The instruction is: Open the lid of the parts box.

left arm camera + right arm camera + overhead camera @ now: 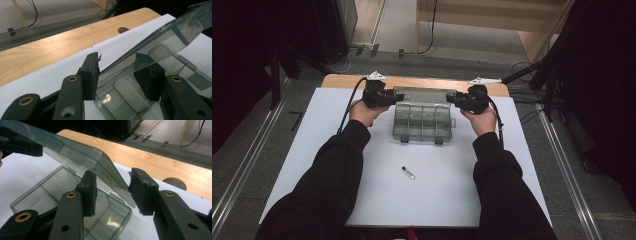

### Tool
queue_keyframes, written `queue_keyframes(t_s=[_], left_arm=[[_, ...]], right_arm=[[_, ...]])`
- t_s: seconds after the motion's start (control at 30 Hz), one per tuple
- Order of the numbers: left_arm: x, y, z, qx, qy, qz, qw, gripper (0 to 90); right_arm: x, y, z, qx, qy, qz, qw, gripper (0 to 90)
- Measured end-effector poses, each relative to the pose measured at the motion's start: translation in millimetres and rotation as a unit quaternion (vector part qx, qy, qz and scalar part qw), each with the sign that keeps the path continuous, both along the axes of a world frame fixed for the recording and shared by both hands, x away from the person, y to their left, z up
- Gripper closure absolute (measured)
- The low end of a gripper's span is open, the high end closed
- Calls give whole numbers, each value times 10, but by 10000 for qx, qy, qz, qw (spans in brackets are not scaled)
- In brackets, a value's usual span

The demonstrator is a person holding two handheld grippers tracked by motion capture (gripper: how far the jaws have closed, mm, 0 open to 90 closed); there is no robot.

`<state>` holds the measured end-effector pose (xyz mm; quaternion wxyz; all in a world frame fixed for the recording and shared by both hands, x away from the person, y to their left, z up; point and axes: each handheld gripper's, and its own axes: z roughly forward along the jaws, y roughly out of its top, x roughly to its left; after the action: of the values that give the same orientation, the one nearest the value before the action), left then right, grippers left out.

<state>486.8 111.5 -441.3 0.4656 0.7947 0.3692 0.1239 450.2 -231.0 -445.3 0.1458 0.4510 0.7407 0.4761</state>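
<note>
Lid (422,93) half raised off box (422,125); my left gripper (388,97), right gripper (458,99) straddle lid ends, pad contact unclear. Vial (408,173) at 6 o'clock untouched.

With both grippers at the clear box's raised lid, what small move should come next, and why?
Probably swing the lid further back. It stands half raised over the compartment box, with the left gripper and right gripper straddling its side edges, pads not clearly pressing. The small vial lies on the white mat, waiting.
</note>
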Motion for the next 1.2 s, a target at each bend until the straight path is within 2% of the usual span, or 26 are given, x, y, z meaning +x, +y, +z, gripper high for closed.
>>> queue_keyframes(t_s=[0.33, 0.43, 0.5, 0.73, 0.87, 1.0, 1.2], left_arm=[[31, -51, -63, -70, -22, 201, 9998, 543], [49, -54, -93, -121, 17, 274, 9995, 543], [53, -62, -116, -61, -30, 298, 9995, 542], [83, -89, -223, -85, -47, 413, 9991, 543], [111, -90, -275, -114, 10, 460, 9989, 543], [123, -104, -319, -113, -11, 507, 9987, 543], [148, -125, -372, -162, 26, 583, 9982, 544]], right_arm=[[44, 50, -66, 6, -160, -133, 9998, 595], [68, 51, -92, 64, -131, -201, 9997, 599], [80, 52, -112, 105, -125, -249, 9996, 605], [129, 68, -208, 85, -82, -353, 9993, 619], [141, 71, -241, 95, -98, -410, 9991, 630], [170, 67, -303, 178, -9, -467, 9988, 637], [191, 79, -371, 113, -6, -500, 9987, 651]])
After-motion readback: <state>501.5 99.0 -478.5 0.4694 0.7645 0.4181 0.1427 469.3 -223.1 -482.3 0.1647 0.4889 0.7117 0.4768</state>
